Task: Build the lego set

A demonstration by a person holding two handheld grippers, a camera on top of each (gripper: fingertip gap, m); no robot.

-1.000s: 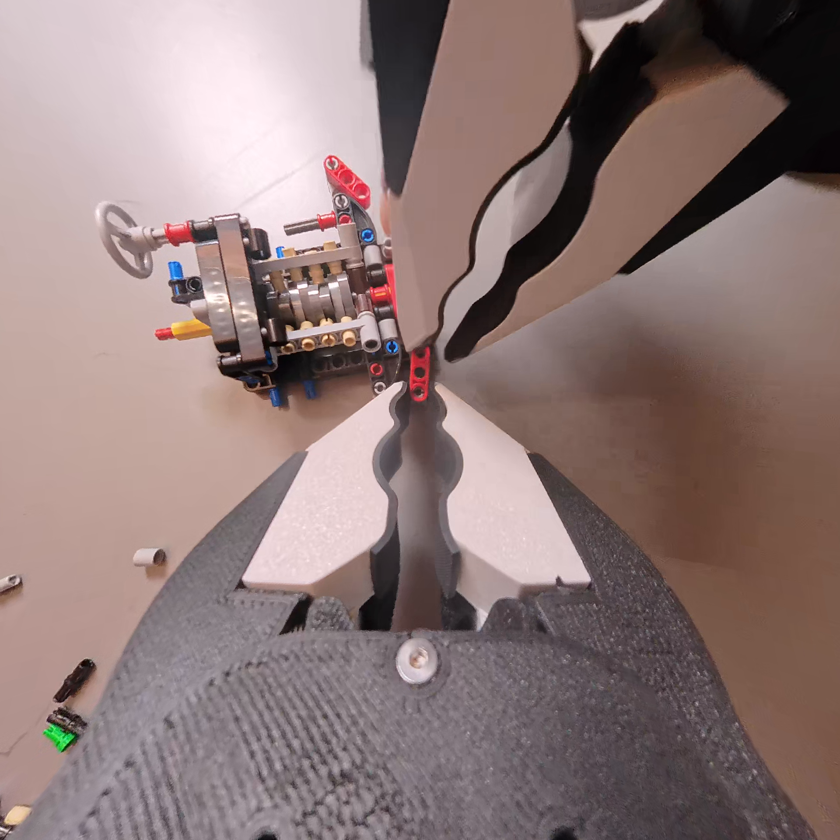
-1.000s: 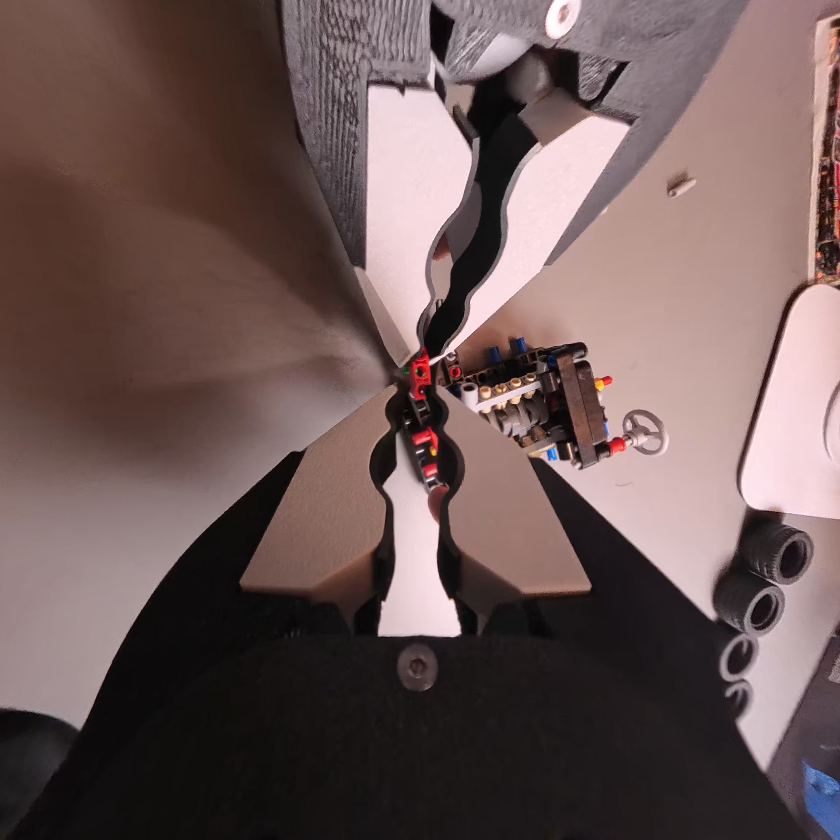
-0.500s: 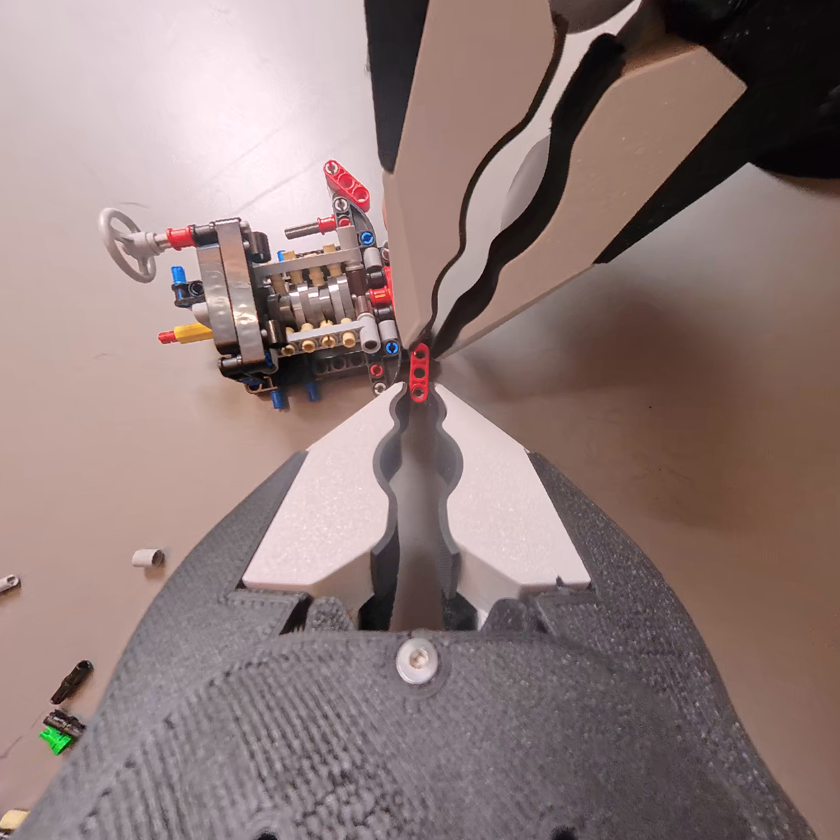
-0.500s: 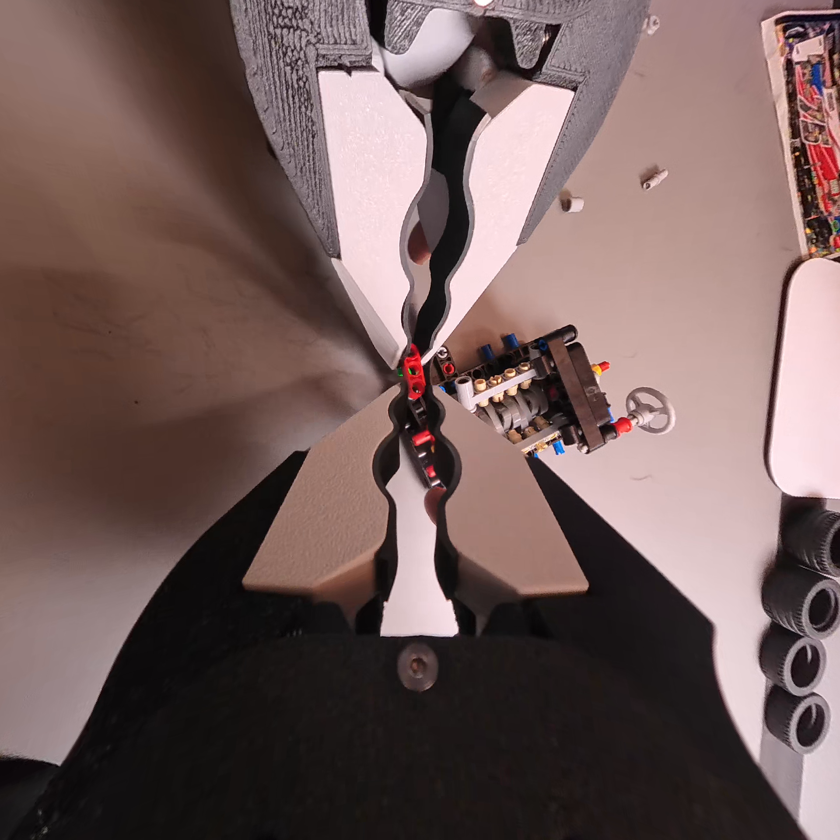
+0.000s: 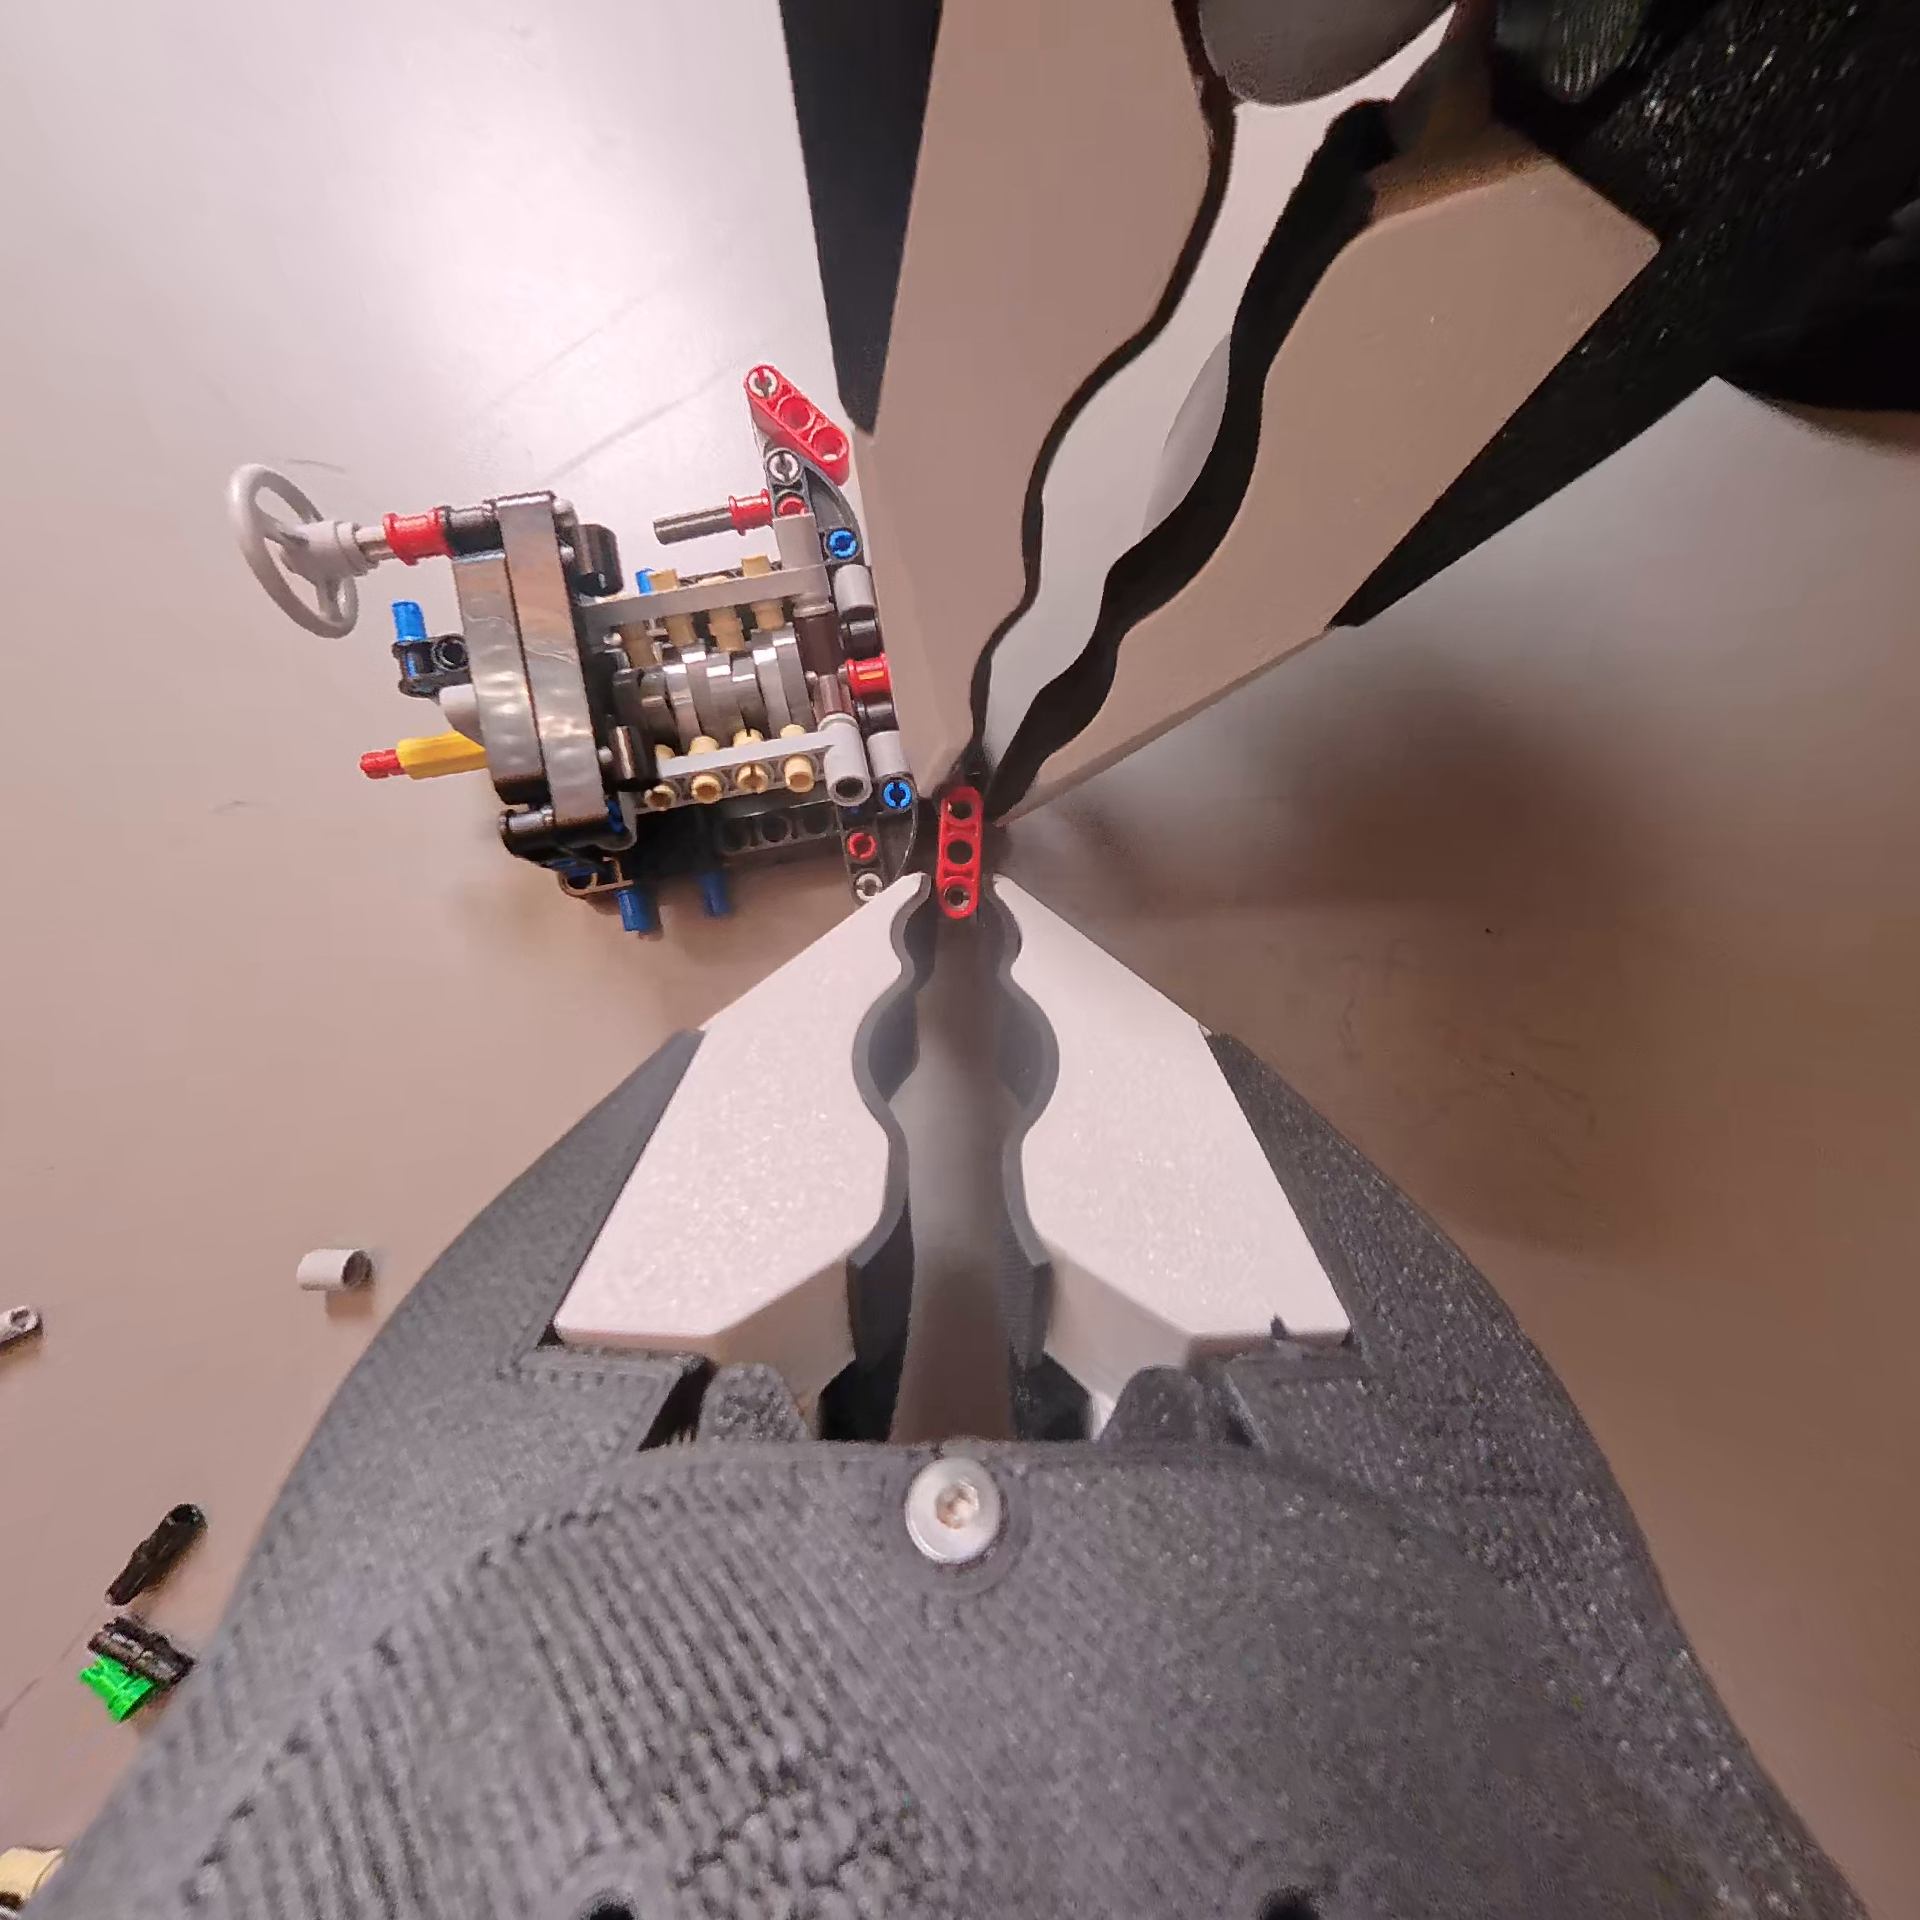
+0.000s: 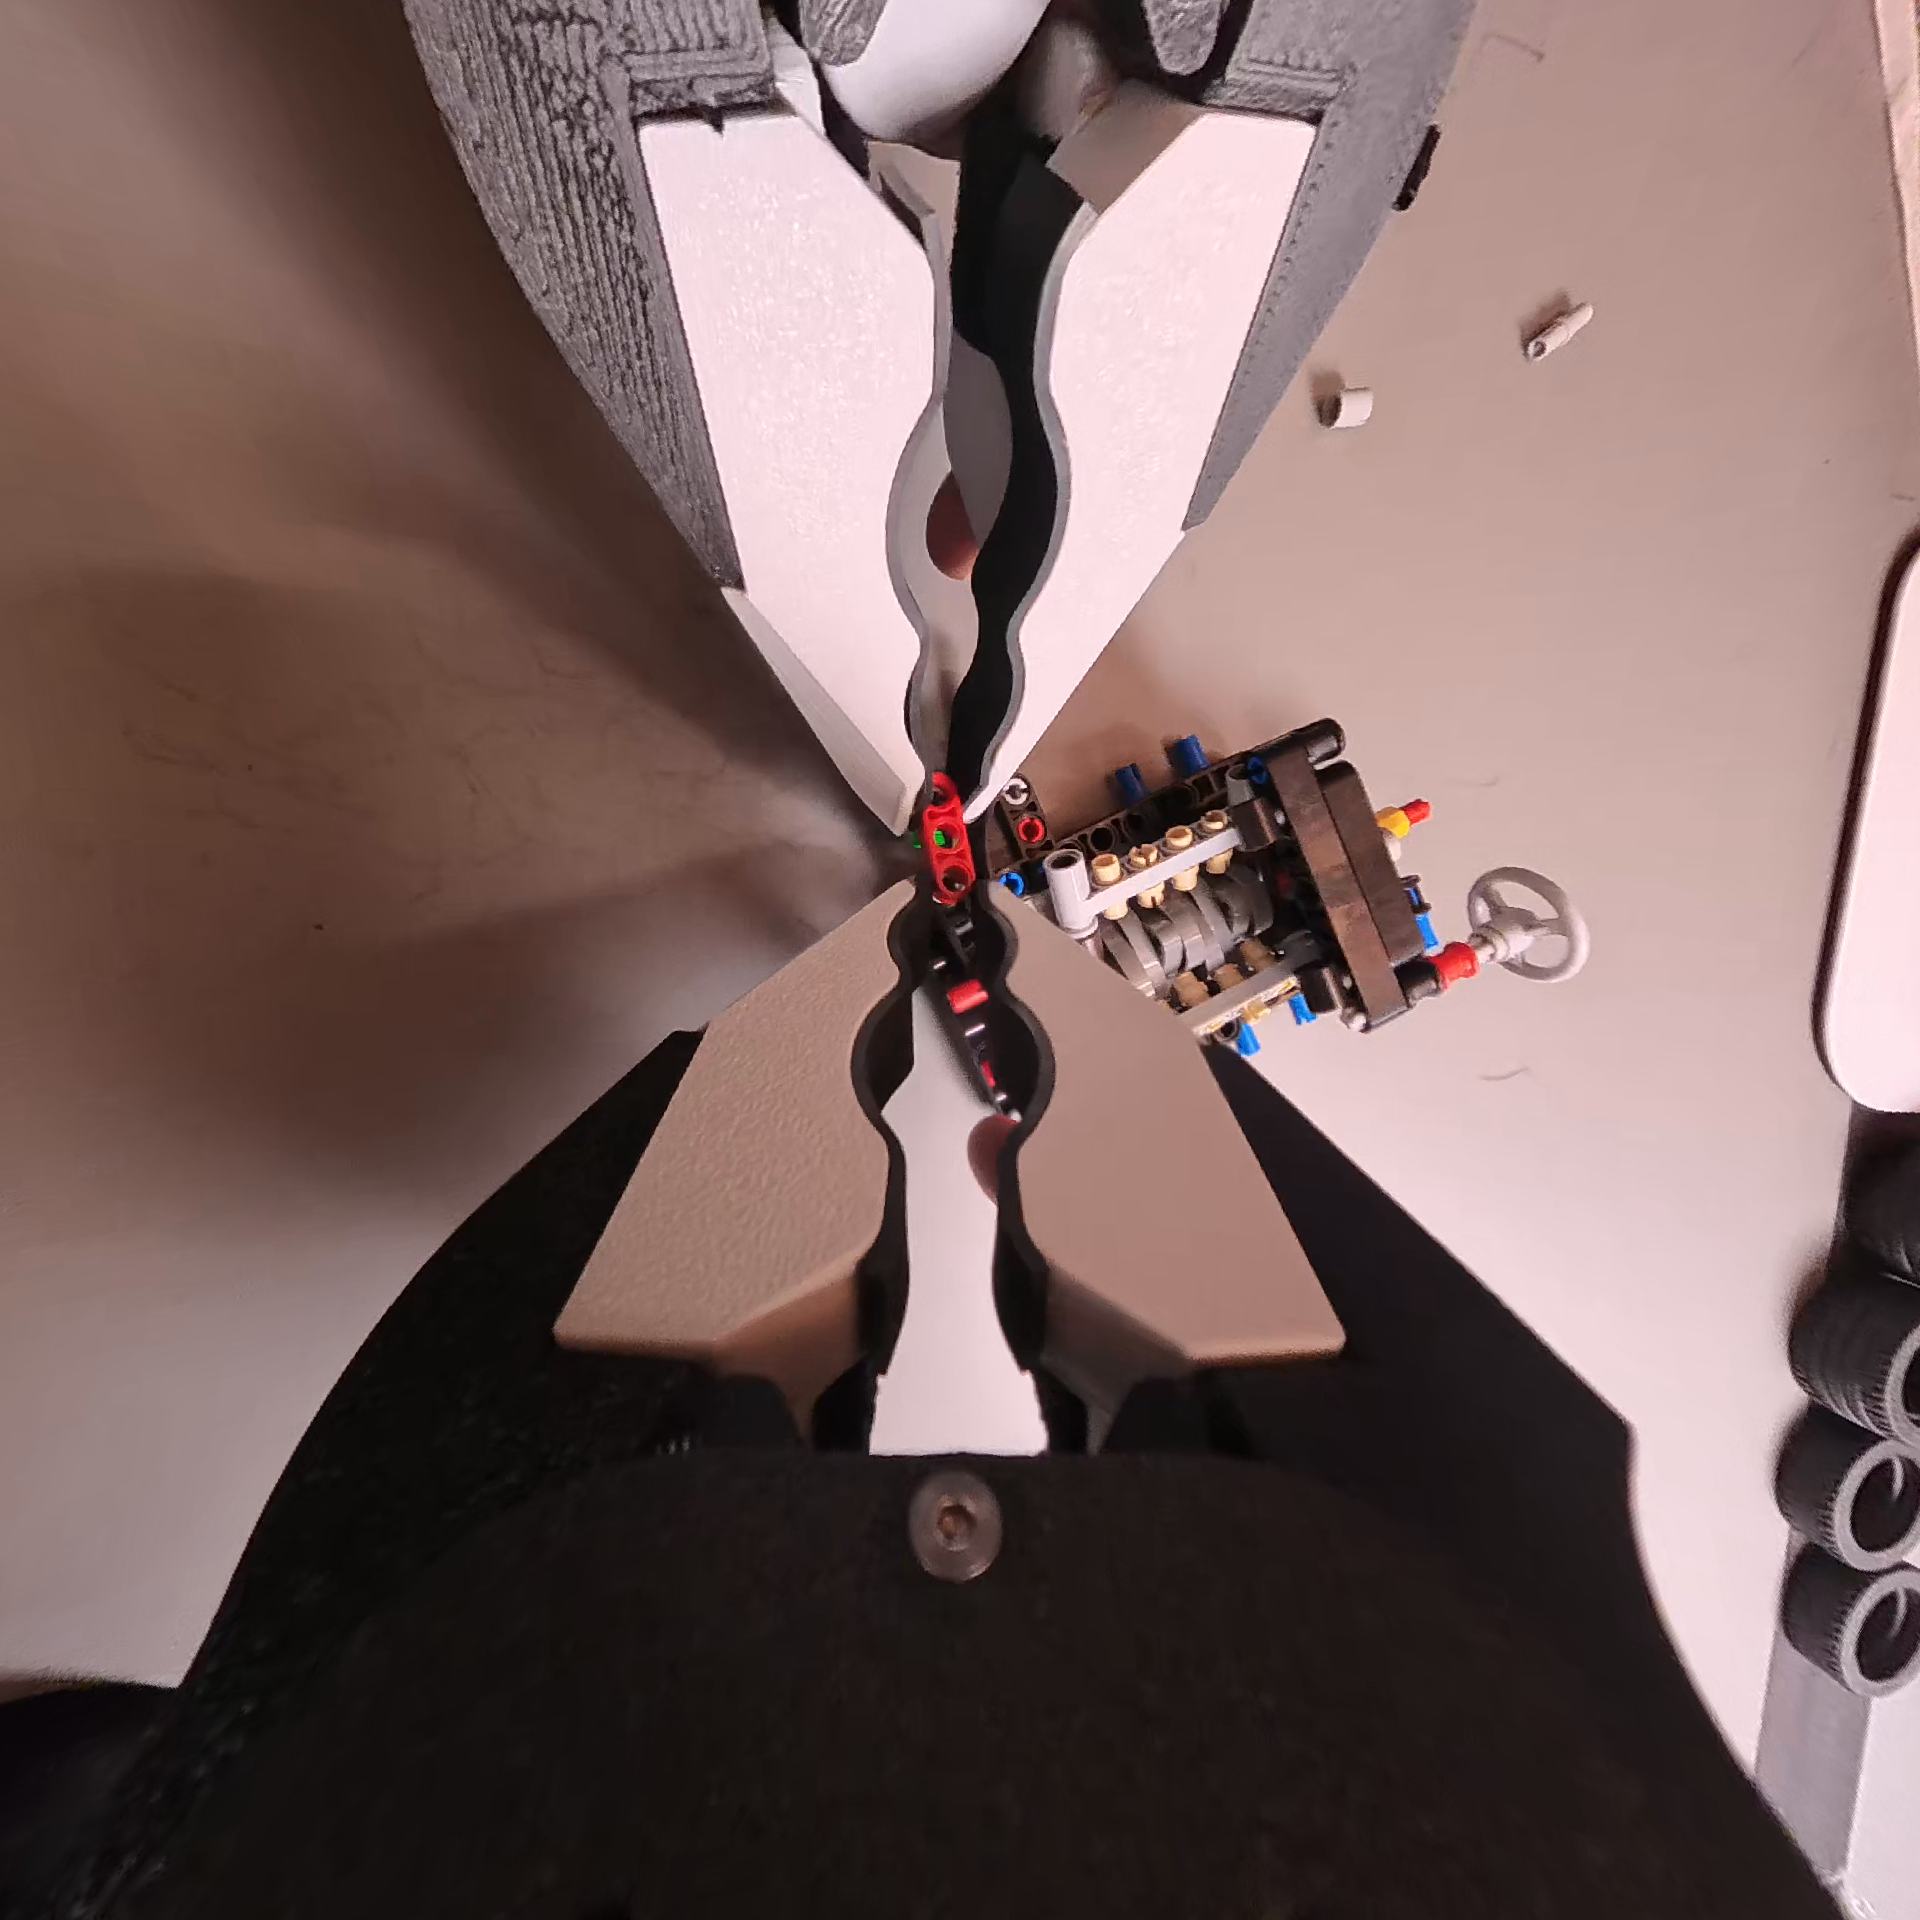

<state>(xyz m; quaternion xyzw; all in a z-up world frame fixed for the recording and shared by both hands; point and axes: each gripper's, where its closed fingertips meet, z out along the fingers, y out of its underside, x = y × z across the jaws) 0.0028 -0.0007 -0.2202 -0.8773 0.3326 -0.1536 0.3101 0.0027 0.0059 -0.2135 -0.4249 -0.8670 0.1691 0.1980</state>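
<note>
My left gripper [image 5: 961, 896] is shut on the lower end of a small red three-hole beam [image 5: 958, 852]. My right gripper [image 6: 951, 906] is shut on a thin black strip with red parts [image 6: 966, 1003] and meets the red beam [image 6: 948, 844] tip to tip. Each gripper shows head-on in the other's view: the right gripper [image 5: 982, 784] and the left gripper [image 6: 948, 795]. The part-built grey, black and tan model with a grey steering wheel [image 5: 665, 686] lies on the table just left of the tips. It also shows in the right wrist view [image 6: 1236, 894].
Black tyres [image 6: 1860, 1507] and a white board [image 6: 1881, 831] lie at the right. A grey sleeve [image 5: 335, 1270], a black pin [image 5: 156, 1553] and a green and black piece [image 5: 130, 1673] lie at the left. Small grey parts [image 6: 1347, 405] lie beyond the model. Both grippers' tips are close together, under 4 cm apart.
The grippers stay tip to tip at the red beam. The right gripper has swung, so the left gripper now faces it more squarely and looks closer. The model has not moved.
</note>
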